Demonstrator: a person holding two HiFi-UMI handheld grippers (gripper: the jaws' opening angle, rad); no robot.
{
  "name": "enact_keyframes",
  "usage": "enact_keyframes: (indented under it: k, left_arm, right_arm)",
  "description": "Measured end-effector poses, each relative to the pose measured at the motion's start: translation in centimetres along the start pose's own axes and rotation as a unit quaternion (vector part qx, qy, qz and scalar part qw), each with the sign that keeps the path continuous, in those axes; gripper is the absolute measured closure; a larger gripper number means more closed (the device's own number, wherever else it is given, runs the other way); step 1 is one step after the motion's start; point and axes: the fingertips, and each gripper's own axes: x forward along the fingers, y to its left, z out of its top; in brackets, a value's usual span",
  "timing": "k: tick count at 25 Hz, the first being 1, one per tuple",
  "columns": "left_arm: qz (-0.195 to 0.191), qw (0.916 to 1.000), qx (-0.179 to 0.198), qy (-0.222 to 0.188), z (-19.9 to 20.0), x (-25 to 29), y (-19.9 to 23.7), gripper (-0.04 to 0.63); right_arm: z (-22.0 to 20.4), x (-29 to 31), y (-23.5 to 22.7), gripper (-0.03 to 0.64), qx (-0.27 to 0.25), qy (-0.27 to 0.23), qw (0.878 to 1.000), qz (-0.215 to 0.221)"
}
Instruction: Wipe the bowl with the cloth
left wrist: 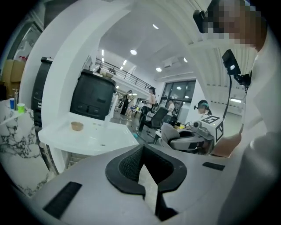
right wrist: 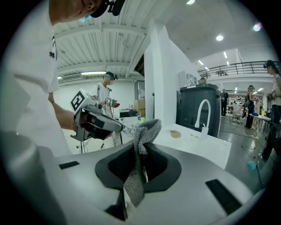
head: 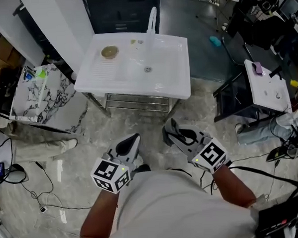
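Note:
A small tan bowl (head: 109, 52) sits on the left drainboard of a white sink unit (head: 172, 85), well ahead of both grippers. It also shows as the bowl (left wrist: 77, 126) in the left gripper view and the bowl (right wrist: 175, 133) in the right gripper view. My right gripper (right wrist: 134, 176) is shut on a grey knitted cloth (right wrist: 144, 140), whose bunched end sticks up past the jaws. My left gripper (left wrist: 147, 176) is shut with nothing in it. In the head view the left gripper (head: 132, 140) and right gripper (head: 170, 128) hover side by side close to my body, short of the sink.
A white faucet (head: 152, 19) stands at the sink's back edge, with a wire shelf (head: 138, 101) under the basin. A marble-patterned table (head: 53, 101) is at the left, a small white table (head: 266, 82) at the right. Cables (head: 38, 196) lie on the floor.

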Motion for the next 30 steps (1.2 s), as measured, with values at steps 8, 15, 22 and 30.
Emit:
enact_keyframes:
  k: [8,15,22,30]
  left_arm:
    - [0.024,0.9996,-0.003,0.016,2.0,-1.1,10.1,0.583]
    - [0.047,0.9982,-0.028,0.026,3.1,3.4,15.2,0.583]
    - [0.085,0.9948,-0.047,0.031,6.3,9.3,20.1,0.535]
    - [0.127,0.9865,-0.092,0.047,7.9,14.3,26.9,0.515]
  right_arm:
    - [4.7,9.6,-3.1,0.571,-0.002,-0.02,1.0,0.0]
    - [5.0,12.9,-8.4,0.571,-0.002,-0.014,1.0,0.018]
    - [5.1,15.0,-16.1,0.571,-0.015,-0.023,0.999,0.046]
    - [4.6,15.6,-21.0,0.571,-0.009,-0.044,0.998,0.039]
